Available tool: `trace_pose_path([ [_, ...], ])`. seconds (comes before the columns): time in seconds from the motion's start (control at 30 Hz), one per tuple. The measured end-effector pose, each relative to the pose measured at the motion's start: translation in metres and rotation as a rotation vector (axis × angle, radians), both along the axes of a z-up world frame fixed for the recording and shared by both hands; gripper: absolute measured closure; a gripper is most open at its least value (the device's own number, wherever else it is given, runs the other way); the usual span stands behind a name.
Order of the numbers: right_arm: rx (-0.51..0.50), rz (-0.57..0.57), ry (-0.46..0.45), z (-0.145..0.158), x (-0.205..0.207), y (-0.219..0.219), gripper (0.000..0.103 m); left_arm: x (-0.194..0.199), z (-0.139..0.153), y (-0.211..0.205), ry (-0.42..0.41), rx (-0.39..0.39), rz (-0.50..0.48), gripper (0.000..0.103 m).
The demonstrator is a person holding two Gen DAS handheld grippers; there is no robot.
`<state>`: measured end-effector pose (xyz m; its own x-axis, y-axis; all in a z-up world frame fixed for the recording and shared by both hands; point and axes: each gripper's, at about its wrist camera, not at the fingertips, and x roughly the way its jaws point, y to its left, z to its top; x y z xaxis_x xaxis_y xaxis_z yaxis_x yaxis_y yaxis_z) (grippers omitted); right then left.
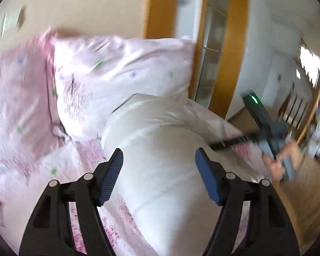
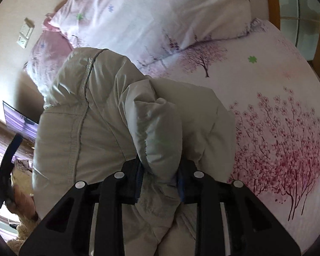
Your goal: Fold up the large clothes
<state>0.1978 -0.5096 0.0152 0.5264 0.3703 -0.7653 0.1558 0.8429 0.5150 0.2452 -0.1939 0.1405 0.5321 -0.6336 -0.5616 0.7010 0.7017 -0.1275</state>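
A pale, puffy padded jacket (image 2: 85, 117) lies bunched on the bed's pink blossom-print sheet (image 2: 277, 128). My right gripper (image 2: 160, 170) is shut on a thick rolled fold of the jacket (image 2: 160, 128), which bulges up between the blue pads. In the left wrist view the same jacket (image 1: 160, 128) runs away from me in a long ridge. My left gripper (image 1: 159, 155) hangs above it, open, with nothing between its fingers. That view is blurred. The hand on the right gripper's handle (image 1: 277, 164) shows at its right side.
Two pink flowered pillows (image 1: 121, 68) lean against the wall at the head of the bed. A wooden door frame (image 1: 234, 42) stands beyond the bed's far side. A wall socket (image 2: 25, 34) and a dark-framed screen (image 2: 19, 119) lie to the left.
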Motion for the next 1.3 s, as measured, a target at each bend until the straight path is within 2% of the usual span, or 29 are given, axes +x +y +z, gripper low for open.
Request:
trace_pose_path([
  [0.17, 0.040, -0.035, 0.032, -0.016, 0.004, -0.010, 0.076, 0.037, -0.025, -0.010, 0.139, -0.023, 0.013, 0.037],
  [0.33, 0.037, -0.060, 0.053, -0.027, 0.013, -0.014, 0.076, 0.026, -0.038, -0.026, 0.126, 0.011, -0.007, 0.038],
  [0.4, 0.010, -0.075, 0.059, -0.026, 0.015, -0.011, 0.075, 0.024, -0.043, -0.028, 0.133, 0.026, 0.007, 0.038],
  [0.5, -0.085, -0.086, 0.042, -0.013, 0.013, -0.004, 0.067, 0.014, -0.055, -0.030, 0.113, 0.078, 0.038, 0.038],
  [0.57, -0.139, -0.116, 0.024, -0.001, 0.003, -0.004, 0.057, 0.008, -0.060, -0.031, 0.099, 0.110, 0.046, 0.038],
  [0.63, -0.181, -0.160, -0.032, 0.017, -0.017, -0.004, 0.056, 0.008, -0.062, -0.031, 0.096, 0.120, 0.053, 0.037],
  [0.7, -0.182, -0.181, -0.105, 0.032, -0.039, -0.001, 0.056, 0.009, -0.064, -0.030, 0.112, 0.113, 0.054, 0.037],
  [0.77, -0.169, -0.159, -0.173, 0.041, -0.062, 0.011, 0.056, 0.011, -0.066, -0.030, 0.120, 0.108, 0.051, 0.037],
  [0.83, -0.193, -0.119, -0.192, 0.042, -0.074, 0.027, 0.057, 0.009, -0.066, -0.031, 0.111, 0.113, 0.052, 0.037],
  [0.93, -0.235, -0.066, -0.197, 0.036, -0.080, 0.050, 0.057, 0.007, -0.068, -0.034, 0.103, 0.123, 0.050, 0.037],
  [1.0, -0.252, -0.060, -0.131, 0.021, -0.069, 0.053, 0.057, 0.007, -0.070, -0.035, 0.109, 0.125, 0.052, 0.037],
  [1.07, -0.164, -0.062, -0.074, -0.002, -0.054, 0.041, 0.057, 0.006, -0.072, -0.037, 0.109, 0.129, 0.052, 0.037],
  [1.13, -0.112, -0.064, -0.054, -0.015, -0.047, 0.032, 0.057, 0.003, -0.075, -0.040, 0.095, 0.137, 0.057, 0.037],
  [1.3, -0.099, -0.068, -0.039, -0.033, -0.037, 0.024, 0.057, -0.006, -0.080, -0.049, 0.031, 0.142, 0.088, 0.038],
])
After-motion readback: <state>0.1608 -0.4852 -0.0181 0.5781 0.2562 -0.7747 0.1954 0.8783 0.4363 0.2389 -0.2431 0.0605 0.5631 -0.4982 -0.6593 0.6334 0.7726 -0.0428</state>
